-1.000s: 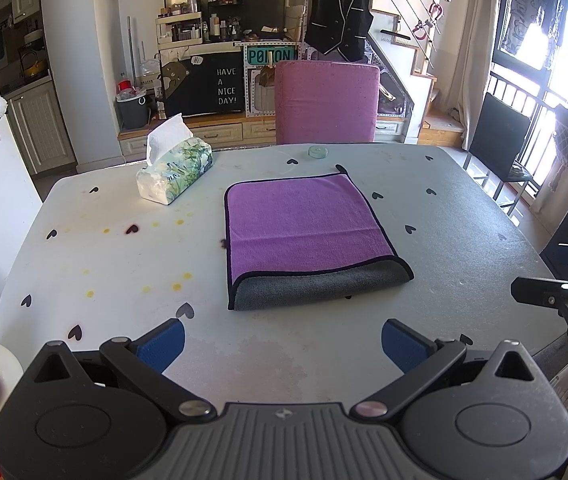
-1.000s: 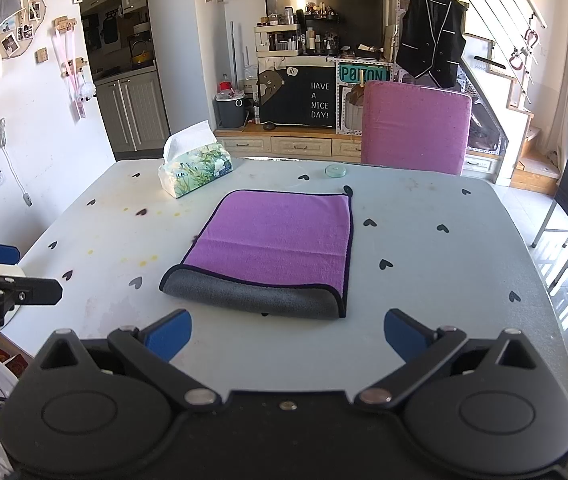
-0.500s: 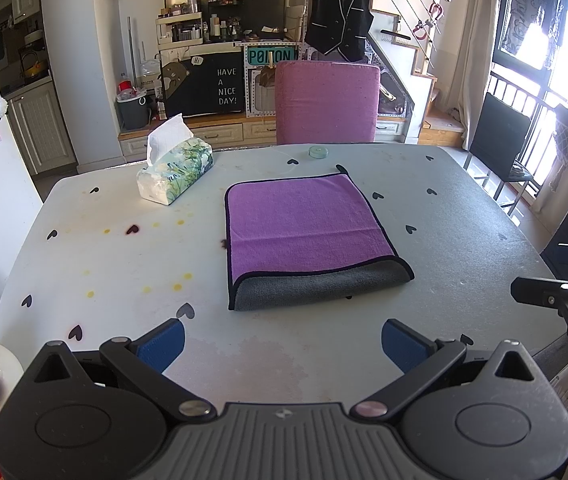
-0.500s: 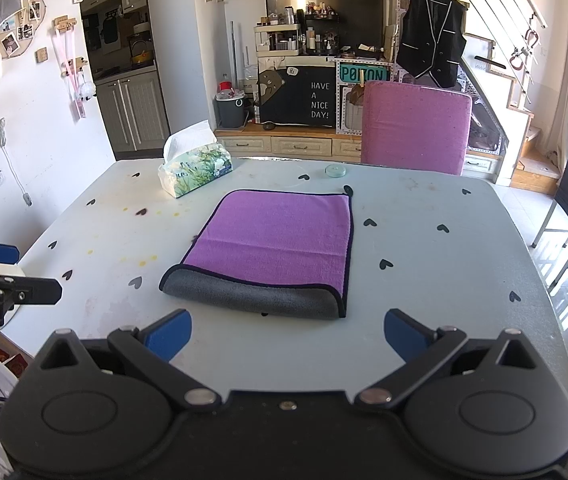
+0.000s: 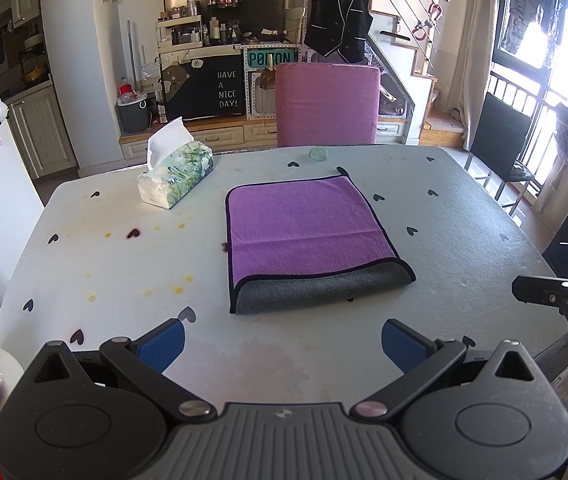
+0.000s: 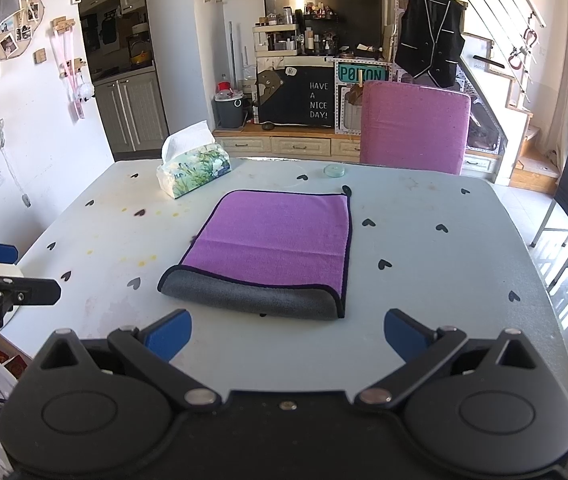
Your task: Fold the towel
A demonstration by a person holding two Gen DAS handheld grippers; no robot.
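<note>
A purple towel [image 5: 304, 224] with a grey underside and black trim lies folded on the middle of the table; it also shows in the right wrist view [image 6: 275, 240]. Its grey folded edge faces me. My left gripper [image 5: 281, 344] is open and empty, held back near the table's front edge, apart from the towel. My right gripper [image 6: 288, 336] is open and empty, also short of the towel. Each gripper shows at the side of the other's view.
A tissue box [image 5: 175, 178] stands at the table's back left. A small round lid [image 5: 318, 154] lies near the far edge. A pink chair [image 5: 326, 104] stands behind the table [image 5: 464, 232]. A black chair [image 5: 500, 140] is at right.
</note>
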